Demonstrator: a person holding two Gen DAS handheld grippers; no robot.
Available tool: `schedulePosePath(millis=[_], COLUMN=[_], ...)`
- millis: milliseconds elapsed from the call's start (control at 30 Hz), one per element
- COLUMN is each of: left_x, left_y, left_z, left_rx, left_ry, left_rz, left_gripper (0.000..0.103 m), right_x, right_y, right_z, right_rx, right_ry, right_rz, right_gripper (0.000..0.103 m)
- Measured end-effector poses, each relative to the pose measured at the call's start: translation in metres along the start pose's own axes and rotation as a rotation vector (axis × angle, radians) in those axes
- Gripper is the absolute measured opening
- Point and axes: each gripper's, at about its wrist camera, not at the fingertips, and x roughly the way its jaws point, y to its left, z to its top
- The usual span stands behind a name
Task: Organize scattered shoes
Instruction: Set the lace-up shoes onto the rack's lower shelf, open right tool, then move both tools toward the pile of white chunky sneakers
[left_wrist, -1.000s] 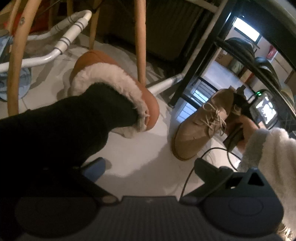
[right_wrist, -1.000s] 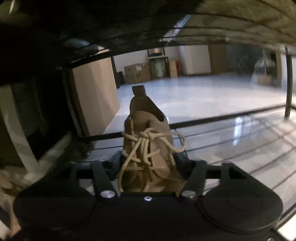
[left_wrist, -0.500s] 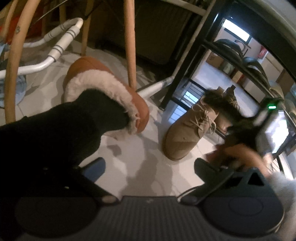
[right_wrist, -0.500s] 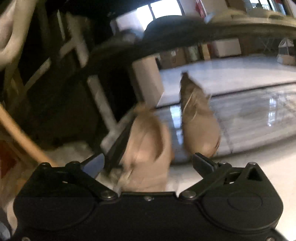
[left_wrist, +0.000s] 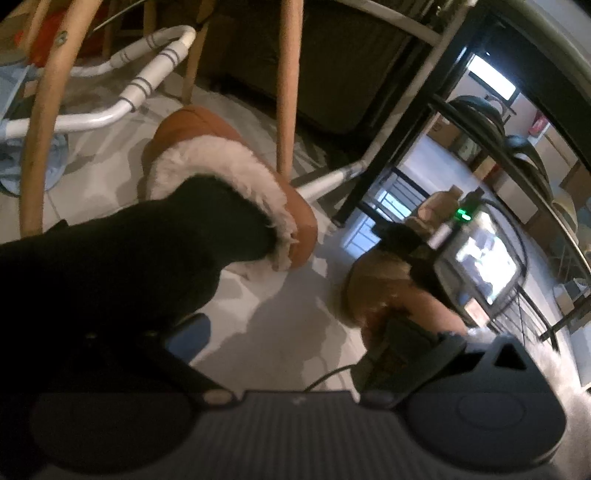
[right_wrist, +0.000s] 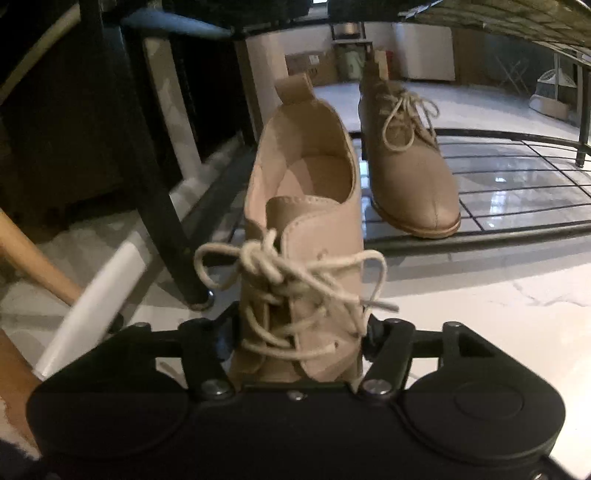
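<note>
While the left gripper (left_wrist: 295, 347) hangs spread wide w/ nothing between its fingers, a brown fur-lined slipper (left_wrist: 236, 177) sits on pale floor tiles (left_wrist: 280, 325). Right wrist: right gripper (right_wrist: 295, 332) clamps a beige lace-up suede shoe (right_wrist: 306, 229) at the laces; its twin beige shoe (right_wrist: 406, 162) sits on the black wire rack shelf (right_wrist: 517, 184).

Right gripper (right_wrist: 295, 338) closed on a tan lace-up shoe (right_wrist: 306, 221), jaws pressing both sides at the laced vamp; heel and pull tab point away from the camera, cream laces (right_wrist: 291, 273) tied in a loose bow. Matching tan shoe (right_wrist: 410, 173) sits on the black wire shoe rack shelf (right_wrist: 517, 184), toe toward the camera, just right of and beyond the held shoe. Black rack post (right_wrist: 147, 177) at left. White pipe (right_wrist: 92, 306) and wooden leg (right_wrist: 33, 262) at lower left. Glossy white floor (right_wrist: 480, 314) below.
</note>
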Motion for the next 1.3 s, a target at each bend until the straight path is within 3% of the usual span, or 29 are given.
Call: schedulePosePath(millis=[233, 467, 733, 933, 1033, 1100, 1233, 1300], left_x=[-0.002, -0.002, 0.004, 0.008, 0.008, 0.008, 0.008, 0.008], left_y=[0.001, 0.002, 0.003, -0.001, -0.002, -0.003, -0.002, -0.003], left_z=[0.002, 0.003, 0.003, 0.001, 0.0, -0.001, -0.002, -0.002], left_rx=[-0.02, -0.042, -0.054, -0.04, -0.04, -0.046, -0.058, -0.057], left_ry=[-0.005, -0.016, -0.028, -0.01, -0.008, 0.008, 0.023, 0.03], left_rz=[-0.001, 0.005, 0.021, 0.022, 0.021, 0.014, -0.003, -0.019], left_gripper=[0.102, 0.102, 0.102, 0.102, 0.102, 0.102, 0.102, 0.102], right_x=[-0.009, -0.007, 0.071, 0.119, 0.118, 0.111, 0.064, 0.015], right_y=[-0.006, 0.002, 0.0, -0.008, -0.012, -0.015, -0.027, -0.04], right_z=[0.038, 0.079, 0.102, 0.092, 0.083, 0.084, 0.079, 0.066], right_rx=[0.029, -0.035, -0.101, -0.182, -0.19, -0.149, -0.057, -0.02], right_ry=[-0.093, -0.186, -0.221, -0.165, -0.171, -0.139, -0.15, -0.148], right_rz=[0.035, 0.105, 0.032, -0.019, -0.015, -0.009, 0.029, 0.068], right_gripper=[0.054, 0.053, 0.053, 0.054, 0.068, 0.088, 0.098, 0.101])
